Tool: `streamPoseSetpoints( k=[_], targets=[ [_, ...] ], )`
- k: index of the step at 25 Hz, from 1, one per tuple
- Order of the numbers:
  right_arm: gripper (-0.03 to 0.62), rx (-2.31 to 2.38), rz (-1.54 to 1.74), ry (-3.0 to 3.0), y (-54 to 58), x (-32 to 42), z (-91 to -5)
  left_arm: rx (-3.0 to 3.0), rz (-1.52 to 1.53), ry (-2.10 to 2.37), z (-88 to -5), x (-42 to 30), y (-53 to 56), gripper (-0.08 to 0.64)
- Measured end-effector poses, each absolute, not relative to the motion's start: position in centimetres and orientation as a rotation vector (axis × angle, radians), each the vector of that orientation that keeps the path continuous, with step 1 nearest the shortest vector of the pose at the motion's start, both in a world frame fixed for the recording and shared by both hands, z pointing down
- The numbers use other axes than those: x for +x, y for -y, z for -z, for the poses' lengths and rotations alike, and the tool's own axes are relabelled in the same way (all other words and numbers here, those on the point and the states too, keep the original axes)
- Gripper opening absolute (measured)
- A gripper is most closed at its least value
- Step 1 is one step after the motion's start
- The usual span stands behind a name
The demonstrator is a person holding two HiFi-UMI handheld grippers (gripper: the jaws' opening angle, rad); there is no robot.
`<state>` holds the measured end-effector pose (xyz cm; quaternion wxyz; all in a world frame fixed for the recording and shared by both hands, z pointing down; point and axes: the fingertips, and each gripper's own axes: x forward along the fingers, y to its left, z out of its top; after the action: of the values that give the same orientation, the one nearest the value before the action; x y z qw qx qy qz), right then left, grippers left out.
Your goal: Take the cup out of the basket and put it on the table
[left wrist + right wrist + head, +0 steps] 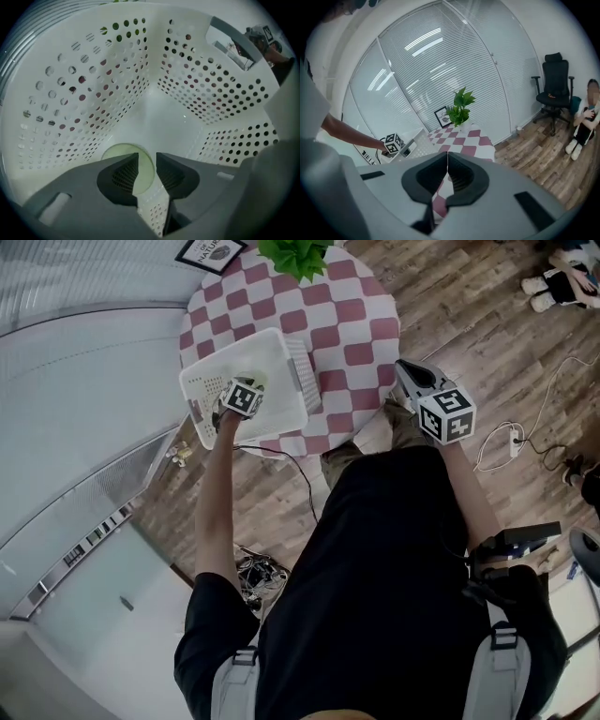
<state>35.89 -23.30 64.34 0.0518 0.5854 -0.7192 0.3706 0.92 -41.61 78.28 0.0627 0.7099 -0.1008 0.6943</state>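
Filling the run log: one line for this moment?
phase: reach | left gripper: open, in basket over cup | right gripper: shut, empty, beside table | cup: in basket, ungripped

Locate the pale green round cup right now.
In the left gripper view the cup sits on the floor of the white perforated plastic basket, directly below the open left hand-held gripper.

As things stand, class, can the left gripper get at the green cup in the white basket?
Probably yes: the left gripper is inside the basket, jaws apart, the cup just beyond them, nothing between.
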Motion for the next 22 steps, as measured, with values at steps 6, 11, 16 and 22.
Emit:
streamPoseSetpoints(
  k=[6, 11, 16, 22],
  targets=[
    [0.012, 1.791, -1.113, 2.176, 23.0, 36.3, -64.3, 2.161, -2.202, 0.229, -78.4, 0.9, 40.8, 0.043],
    [0.012, 1.767, -1.097, 2.193, 23.6, 35.8, -64.4, 2.152, -2.23, 0.145, -78.5, 0.6, 40.0, 0.023],
    [0.012, 1.756, -1.093, 2.217, 24.3, 35.4, -64.0, 2.126, -2.233, 0.16, -77.7, 0.0, 39.8, 0.023],
    [0.012, 1.743, -1.091, 2.221, 24.8, 35.2, -64.1, 2.119, -2.186, 0.207, -77.2, -0.3, 39.4, 0.023]
  ],
)
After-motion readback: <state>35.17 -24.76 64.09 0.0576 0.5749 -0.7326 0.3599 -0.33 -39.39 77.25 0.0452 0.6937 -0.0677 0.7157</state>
